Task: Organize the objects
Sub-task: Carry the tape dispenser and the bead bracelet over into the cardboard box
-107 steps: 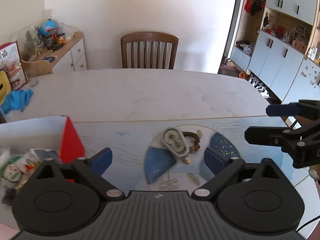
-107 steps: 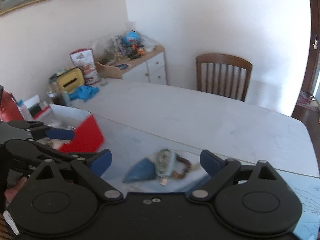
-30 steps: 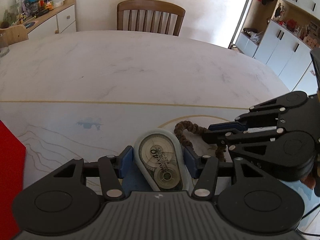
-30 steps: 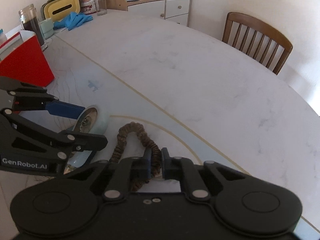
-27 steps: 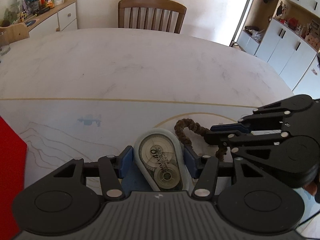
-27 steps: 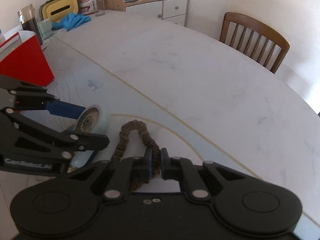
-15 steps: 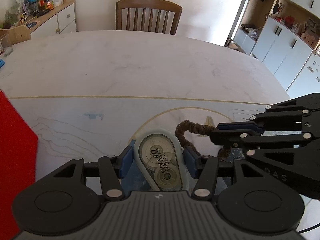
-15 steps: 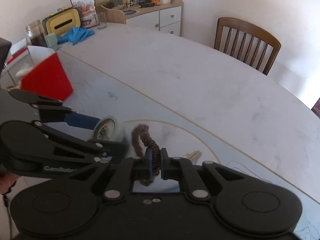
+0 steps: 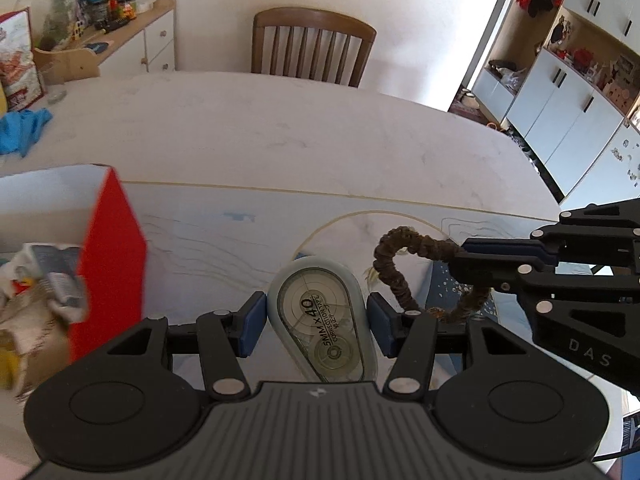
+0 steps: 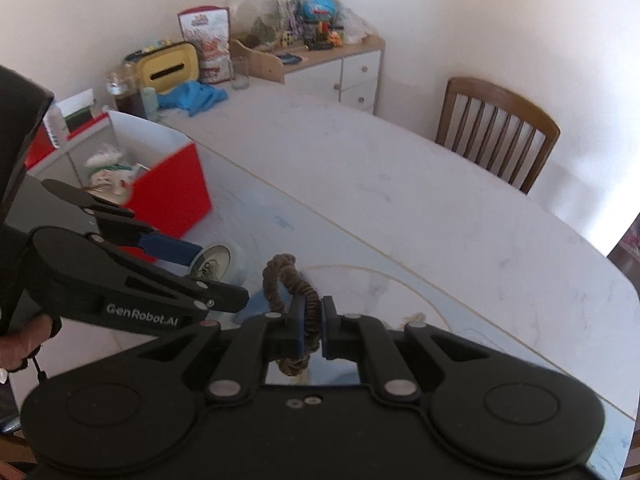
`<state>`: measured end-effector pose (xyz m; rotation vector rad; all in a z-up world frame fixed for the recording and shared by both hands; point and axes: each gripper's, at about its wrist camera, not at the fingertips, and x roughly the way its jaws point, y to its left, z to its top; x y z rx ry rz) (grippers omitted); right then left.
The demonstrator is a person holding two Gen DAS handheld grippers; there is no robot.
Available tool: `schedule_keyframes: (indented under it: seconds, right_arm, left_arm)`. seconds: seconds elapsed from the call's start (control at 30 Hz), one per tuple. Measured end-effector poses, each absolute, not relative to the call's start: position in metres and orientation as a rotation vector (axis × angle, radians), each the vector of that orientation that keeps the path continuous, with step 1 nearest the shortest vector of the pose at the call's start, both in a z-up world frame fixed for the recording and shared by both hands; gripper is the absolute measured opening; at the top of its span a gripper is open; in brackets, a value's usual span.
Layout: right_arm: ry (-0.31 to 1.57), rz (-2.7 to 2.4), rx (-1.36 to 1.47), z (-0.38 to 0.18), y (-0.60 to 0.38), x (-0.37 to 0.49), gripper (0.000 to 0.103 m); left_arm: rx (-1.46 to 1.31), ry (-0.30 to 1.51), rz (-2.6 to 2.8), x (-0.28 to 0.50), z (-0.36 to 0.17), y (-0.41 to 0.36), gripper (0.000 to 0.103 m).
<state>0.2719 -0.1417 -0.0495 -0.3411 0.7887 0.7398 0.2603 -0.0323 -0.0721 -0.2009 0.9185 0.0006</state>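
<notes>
**Both claws loaded above the table**

Pale marble table (image 9: 320,128) fills my view, with a wooden chair (image 9: 312,46) at its far edge and a sideboard (image 10: 340,64) against the wall. Going from the left: a red box (image 9: 112,264) stands on the table with its top open, and crumpled packets and wrappers lie inside it. A blue cloth (image 9: 20,130) sits farther back on the table, near the sideboard.

Next comes my left claw (image 9: 316,322). Its blue pads (image 9: 252,328) press on both sides of a tape dispenser (image 9: 320,320), which I hold clear of the table, flat face up, just right of the box. The jaws stand partly apart, as wide as the dispenser's body.

To the right, my right claw (image 10: 310,330) is pinched almost fully together on a brown scrunchie (image 10: 292,288). Its loop arches up out of the pads and hangs free of the table, just beside the dispenser. Under both lies a mat (image 9: 224,240) with a pale ring drawn on it.
</notes>
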Motion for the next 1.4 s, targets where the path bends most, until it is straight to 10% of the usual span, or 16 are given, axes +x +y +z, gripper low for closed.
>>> schedule_keyframes:
  seconds: [1.4]
  right_arm:
    - [0.697,0.904,-0.354,-0.002,0.091,0.203,0.006]
  left_arm:
    - [-0.098,0.917,0.229,0.168,-0.022,0.237,0.055]
